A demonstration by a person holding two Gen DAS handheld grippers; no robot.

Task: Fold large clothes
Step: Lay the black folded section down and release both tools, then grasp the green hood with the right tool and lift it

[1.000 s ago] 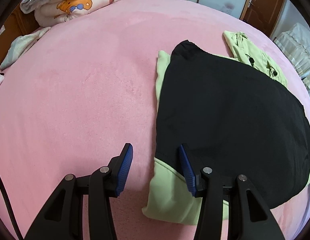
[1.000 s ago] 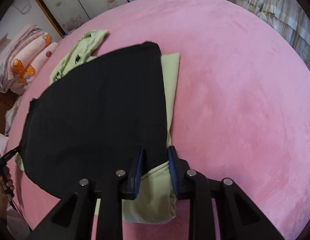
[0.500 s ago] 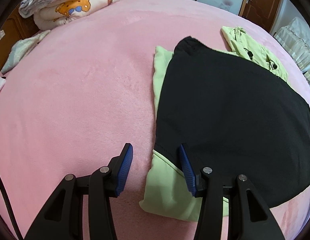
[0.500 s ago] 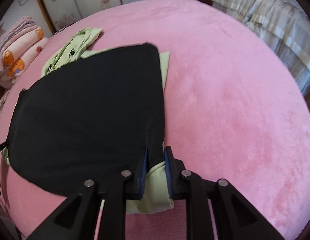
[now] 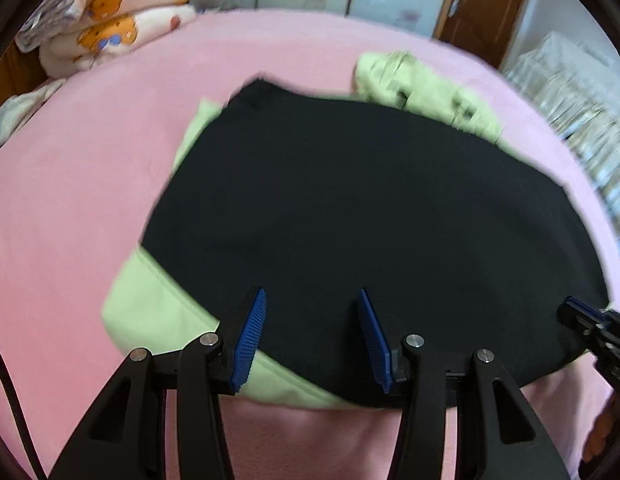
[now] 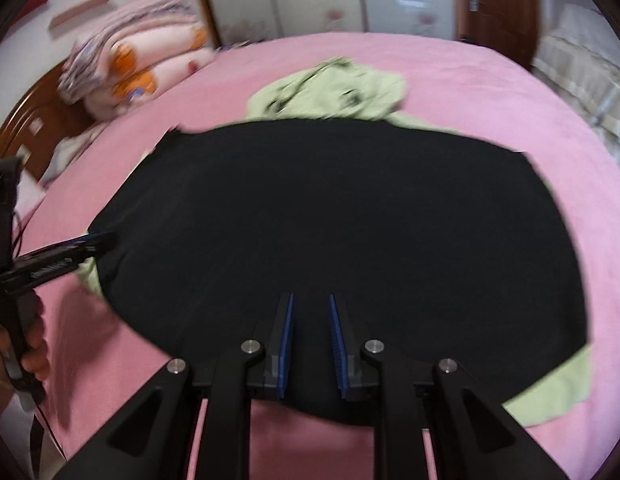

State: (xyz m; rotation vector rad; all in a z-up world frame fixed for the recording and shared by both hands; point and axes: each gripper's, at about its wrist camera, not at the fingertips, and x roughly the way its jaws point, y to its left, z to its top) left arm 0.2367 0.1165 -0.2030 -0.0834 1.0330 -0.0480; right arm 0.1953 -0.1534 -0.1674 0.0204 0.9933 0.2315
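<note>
Left wrist view: the left gripper point(image 5: 311, 336), jaws spread and empty, hovers over a black garment point(image 5: 369, 216) lying on a green garment point(image 5: 150, 304) near the pink bed's point(image 5: 90, 168) front edge.

Right wrist view: the right gripper point(image 6: 310, 350), jaws narrowly parted, pinching nothing, hangs above the black garment's point(image 6: 329, 216) near edge.

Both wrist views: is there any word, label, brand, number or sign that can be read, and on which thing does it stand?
None can be read.
Folded quilts: cartoon bears only, no words.
Green garment: dark marks, too blurred to read.
Black garment: plain.
</note>
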